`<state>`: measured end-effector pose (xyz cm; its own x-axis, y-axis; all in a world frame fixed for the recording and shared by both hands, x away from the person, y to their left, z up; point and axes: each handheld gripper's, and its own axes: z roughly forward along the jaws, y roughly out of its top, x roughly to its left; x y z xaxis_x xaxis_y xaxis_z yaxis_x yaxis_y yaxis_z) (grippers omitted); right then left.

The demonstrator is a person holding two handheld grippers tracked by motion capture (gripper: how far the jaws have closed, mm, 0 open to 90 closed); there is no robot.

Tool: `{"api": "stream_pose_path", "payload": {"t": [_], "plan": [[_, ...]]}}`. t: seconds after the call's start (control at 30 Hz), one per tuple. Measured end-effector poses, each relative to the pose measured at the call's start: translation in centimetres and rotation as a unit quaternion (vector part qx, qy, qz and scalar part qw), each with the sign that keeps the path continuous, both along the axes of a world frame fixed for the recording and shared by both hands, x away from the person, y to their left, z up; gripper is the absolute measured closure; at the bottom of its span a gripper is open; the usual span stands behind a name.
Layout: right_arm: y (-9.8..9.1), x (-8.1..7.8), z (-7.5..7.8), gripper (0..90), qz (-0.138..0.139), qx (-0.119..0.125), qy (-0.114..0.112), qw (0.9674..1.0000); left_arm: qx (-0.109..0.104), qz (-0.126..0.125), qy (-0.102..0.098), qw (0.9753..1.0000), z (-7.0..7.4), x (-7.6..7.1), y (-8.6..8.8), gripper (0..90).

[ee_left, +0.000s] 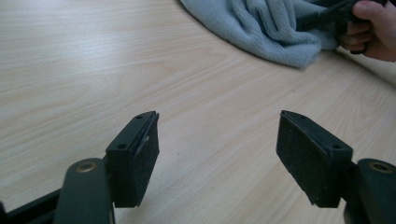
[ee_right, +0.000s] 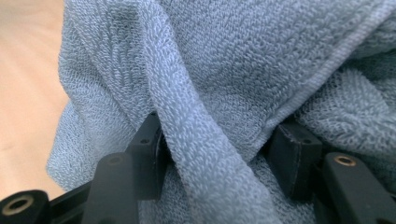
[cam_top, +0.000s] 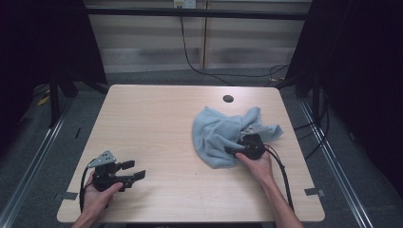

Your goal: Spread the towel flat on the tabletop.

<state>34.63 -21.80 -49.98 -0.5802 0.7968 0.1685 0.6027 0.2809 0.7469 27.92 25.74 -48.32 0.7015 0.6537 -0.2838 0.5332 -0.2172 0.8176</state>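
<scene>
On the right half of the table (cam_top: 157, 123) lies the crumpled light-blue terry towel (cam_top: 221, 135), and I have the right gripper (cam_top: 236, 151) pushed into its near folds, jaws apart with a ridge of cloth between them, not yet pinched. My left gripper (cam_top: 135, 171) hovers near the front left, jaws apart around nothing. Closing now, I judge I could catch several layers or miss the hem, and the towel would lift bunched.

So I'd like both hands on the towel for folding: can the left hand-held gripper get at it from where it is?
Probably yes. The left hand-held gripper is open over bare table, and nothing lies between it and the towel. It would have to travel across to it.
</scene>
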Motion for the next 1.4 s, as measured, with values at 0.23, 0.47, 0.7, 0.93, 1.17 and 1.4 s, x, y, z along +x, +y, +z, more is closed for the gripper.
{"api": "stream_pose_path", "payload": {"t": [0.23, 0.47, 0.7, 0.93, 1.17, 1.4], "plan": [[3.2, -1.5, 0.1, 44.3, 0.051, 0.004, 0.003, 0.9987, 0.009, -0.002, 0.006, 0.9999, 0.0, 0.1, -0.6, 33.3], [5.9, -3.5, 0.1, 42.8, 0.096, 0.021, 0.007, 0.9952, 0.011, -0.008, -0.002, 0.9999, 0.8, 0.4, -1.8, 38.8], [7.7, -5.1, 1.2, 37.0, 0.112, 0.044, 0.026, 0.9924, -0.027, -0.027, 0.006, 0.9992, 2.4, 1.9, -3.2, 43.4], [4.3, -5.2, 4.6, 36.6, 0.079, 0.059, -0.014, 0.9950, -0.026, -0.049, -0.012, 0.9984, 3.5, 3.9, -6.8, 47.4], [0.7, -2.8, 6.4, 34.9, 0.026, 0.054, -0.051, 0.9969, 0.034, -0.058, 0.006, 0.9977, 0.6, 5.6, -9.2, 46.0], [0.6, -0.2, 3.1, 27.4, -0.007, 0.048, -0.022, 0.9986, 0.057, -0.053, 0.032, 0.9964, -2.0, 5.9, -8.6, 47.4]]}}
